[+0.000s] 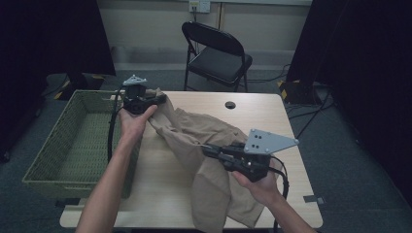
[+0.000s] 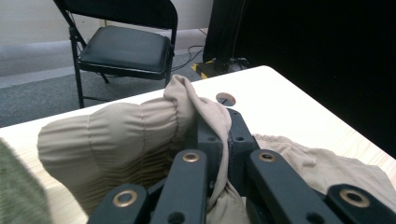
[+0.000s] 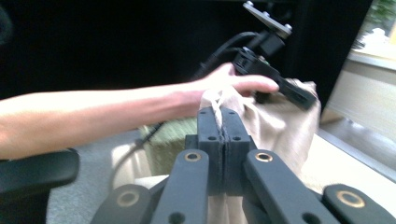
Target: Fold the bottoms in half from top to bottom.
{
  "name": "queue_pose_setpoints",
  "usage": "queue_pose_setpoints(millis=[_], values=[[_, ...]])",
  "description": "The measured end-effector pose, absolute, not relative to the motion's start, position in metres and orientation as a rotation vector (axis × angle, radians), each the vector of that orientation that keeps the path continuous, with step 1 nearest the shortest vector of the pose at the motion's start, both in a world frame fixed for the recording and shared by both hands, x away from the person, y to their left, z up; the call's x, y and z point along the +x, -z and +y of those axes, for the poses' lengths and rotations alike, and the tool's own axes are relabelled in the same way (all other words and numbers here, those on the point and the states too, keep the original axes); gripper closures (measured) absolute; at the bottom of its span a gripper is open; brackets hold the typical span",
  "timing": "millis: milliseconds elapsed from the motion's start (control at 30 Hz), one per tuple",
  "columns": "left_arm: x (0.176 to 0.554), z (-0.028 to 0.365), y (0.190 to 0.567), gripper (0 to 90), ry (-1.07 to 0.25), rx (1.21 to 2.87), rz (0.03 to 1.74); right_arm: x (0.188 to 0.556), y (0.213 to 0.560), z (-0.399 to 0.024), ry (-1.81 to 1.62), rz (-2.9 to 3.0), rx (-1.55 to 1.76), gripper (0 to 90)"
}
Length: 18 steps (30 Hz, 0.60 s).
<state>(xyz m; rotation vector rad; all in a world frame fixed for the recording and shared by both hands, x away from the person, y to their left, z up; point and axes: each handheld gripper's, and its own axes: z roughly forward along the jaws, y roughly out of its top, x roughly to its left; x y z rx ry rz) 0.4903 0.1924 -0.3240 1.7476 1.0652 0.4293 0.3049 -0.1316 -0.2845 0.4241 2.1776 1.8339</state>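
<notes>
A person stands at a light wooden counter (image 1: pixel 286 126), holding a hand-held gripper in each hand. A beige garment (image 1: pixel 194 131), which looks like a pair of trousers, lies crumpled across the middle of the counter, one end hanging over the near edge.

The left hand-held gripper (image 1: pixel 158 99) is at the garment's far left end, close to the counter's far left corner. Its jaws are clamped together on a bunched, gathered fold of the beige cloth, which pokes up between them in the left gripper view (image 2: pixel 187 100).

The right hand-held gripper (image 1: pixel 210 149) is at the garment's near right side, above the counter's middle. Its jaws are pressed together on a thin fold of the same cloth, seen squeezed between them in the right gripper view (image 3: pixel 219 109).

A green woven basket (image 1: pixel 73 145) stands just left of the garment, against the counter's left edge. A black folding chair (image 1: pixel 216 51) sits beyond the garment, past the far edge.
</notes>
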Motion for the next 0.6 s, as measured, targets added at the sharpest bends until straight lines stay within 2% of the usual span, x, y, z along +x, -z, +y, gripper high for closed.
queue_pose_setpoints(millis=[367,567,600], values=[[0.516,0.152,0.356,87.0,-0.377,1.775,1.078,0.313,0.314,-0.176,-1.739,2.162,0.597,89.2],[0.515,0.151,0.346,61.1,-0.467,1.763,1.051,0.336,0.334,-0.201,-1.668,2.152,0.747,89.2],[0.514,0.153,0.343,53.9,-0.492,1.751,1.052,0.341,0.338,-0.205,-1.656,2.153,0.773,89.2]])
